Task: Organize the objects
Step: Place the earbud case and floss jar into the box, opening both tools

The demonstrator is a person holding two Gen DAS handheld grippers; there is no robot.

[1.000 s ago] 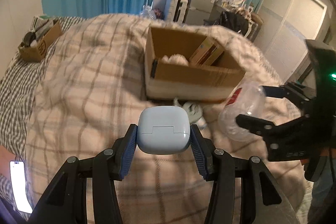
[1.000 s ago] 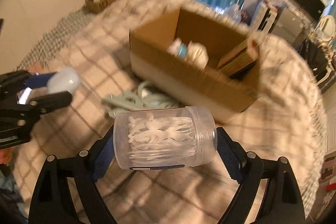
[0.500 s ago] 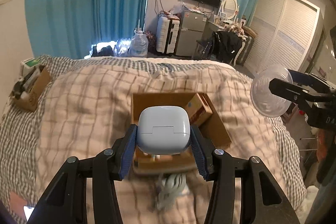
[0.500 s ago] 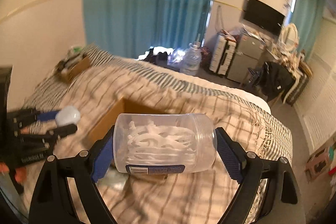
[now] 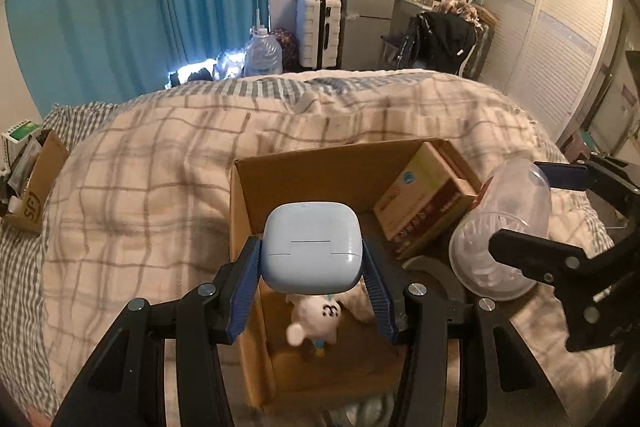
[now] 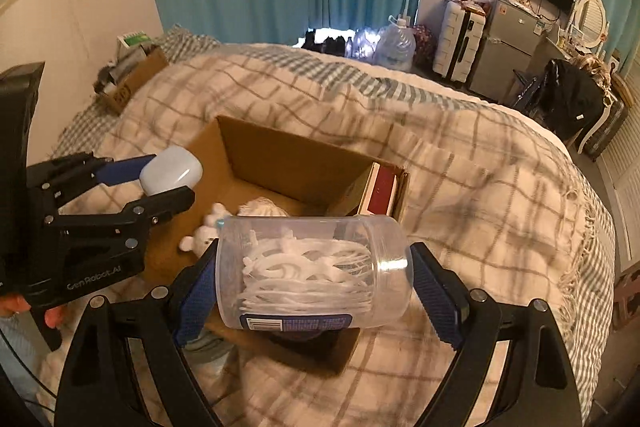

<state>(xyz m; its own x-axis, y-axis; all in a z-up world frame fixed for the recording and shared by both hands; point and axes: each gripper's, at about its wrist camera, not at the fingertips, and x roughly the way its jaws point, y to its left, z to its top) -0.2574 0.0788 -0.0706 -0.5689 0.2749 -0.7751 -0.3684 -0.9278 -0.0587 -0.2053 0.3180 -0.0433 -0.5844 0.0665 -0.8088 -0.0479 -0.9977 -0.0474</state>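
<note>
Both full: left gripper [image 5: 312,267] clamps pale-blue case [image 5: 313,245], right gripper [image 6: 314,285] clear jar [image 6: 314,273]

Pale blue case [image 5: 312,245]: smooth, glossy plastic. Jar [image 6: 314,273]: clear shiny plastic, paper label. Box [image 6: 280,163]: matt brown cardboard. Bed blanket [image 5: 140,187]: soft checked cloth. Claw pads [image 6: 434,297]: ribbed blue rubber.

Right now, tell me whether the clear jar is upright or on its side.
On its side. The clear jar lies horizontal, clamped end to end in the right gripper.
</note>
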